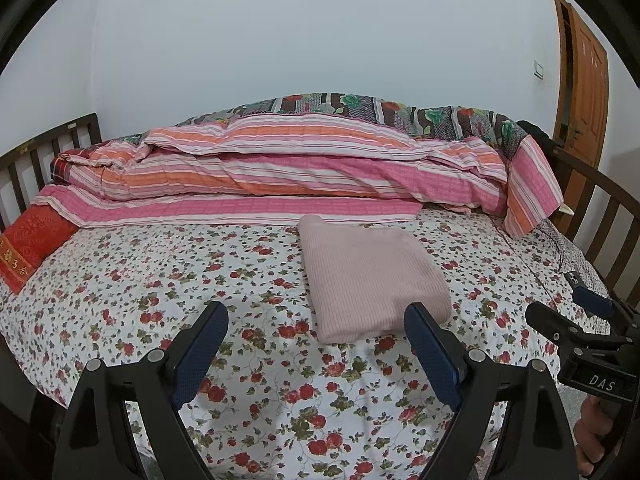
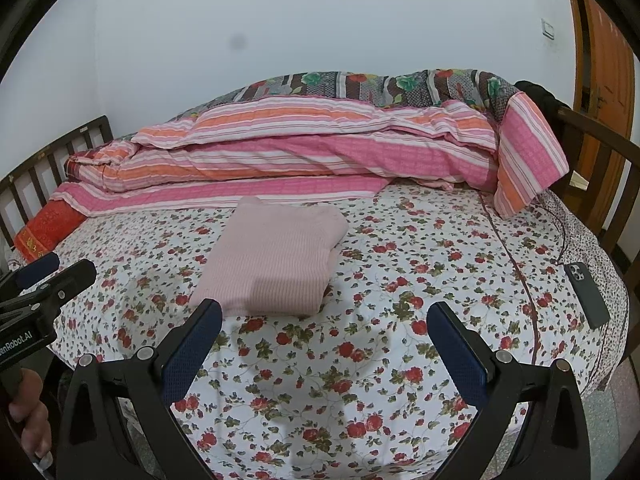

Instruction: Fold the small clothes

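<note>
Pale pink ribbed knit garment (image 1: 370, 280), folded into a neat rectangle, lies flat on my white floral bedsheet (image 1: 160, 280) about mid-bed, just in front of the pink-and-orange striped quilt (image 1: 280, 168) bunched along the wall side. My left gripper (image 1: 316, 320) hangs over the sheet with its blue-padded jaws spread wide and nothing between them; its right finger overlaps the garment's near corner in view, contact I cannot tell. My right gripper (image 2: 324, 320) likewise stands wide open and empty, above the sheet just near-right of the garment. Each wrist view catches the other gripper at its edge, with a hand on the handle. Red embroidered pillow (image 1: 28, 248) at the far left by the dark wooden slatted bedframe (image 1: 40, 148). Dark smartphone (image 2: 588, 296) lies on the sheet's right edge, well apart from the garment. Orange-brown wooden door (image 1: 584, 76) at right.
</note>
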A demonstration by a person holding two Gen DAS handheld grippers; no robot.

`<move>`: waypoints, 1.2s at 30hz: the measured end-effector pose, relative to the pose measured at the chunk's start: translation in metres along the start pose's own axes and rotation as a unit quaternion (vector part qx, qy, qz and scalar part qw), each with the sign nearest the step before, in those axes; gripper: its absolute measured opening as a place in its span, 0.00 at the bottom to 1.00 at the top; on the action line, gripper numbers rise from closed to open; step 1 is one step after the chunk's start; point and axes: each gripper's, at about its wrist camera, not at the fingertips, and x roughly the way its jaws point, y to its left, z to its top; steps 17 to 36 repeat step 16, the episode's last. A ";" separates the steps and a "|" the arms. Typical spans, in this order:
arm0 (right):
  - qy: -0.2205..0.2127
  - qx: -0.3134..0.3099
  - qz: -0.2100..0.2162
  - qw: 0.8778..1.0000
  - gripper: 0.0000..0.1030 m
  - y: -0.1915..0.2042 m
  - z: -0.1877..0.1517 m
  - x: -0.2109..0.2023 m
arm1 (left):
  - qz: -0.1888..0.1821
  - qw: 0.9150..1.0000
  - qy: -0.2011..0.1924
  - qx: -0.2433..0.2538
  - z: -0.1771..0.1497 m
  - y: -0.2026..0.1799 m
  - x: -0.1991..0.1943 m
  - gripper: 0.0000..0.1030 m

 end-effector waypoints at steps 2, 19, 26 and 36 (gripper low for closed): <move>0.000 0.000 0.000 1.000 0.98 0.001 0.000 0.000 | 0.000 1.000 0.000 0.000 0.000 0.000 0.000 0.87; -0.001 -0.001 0.000 1.000 0.98 0.003 0.000 -0.001 | -0.001 1.000 -0.001 0.000 0.000 0.000 -0.001 0.87; -0.001 -0.001 0.000 1.000 0.98 0.003 0.000 -0.001 | -0.001 1.000 -0.001 0.000 0.000 0.000 -0.001 0.87; -0.001 -0.001 0.000 1.000 0.98 0.003 0.000 -0.001 | -0.001 1.000 -0.001 0.000 0.000 0.000 -0.001 0.87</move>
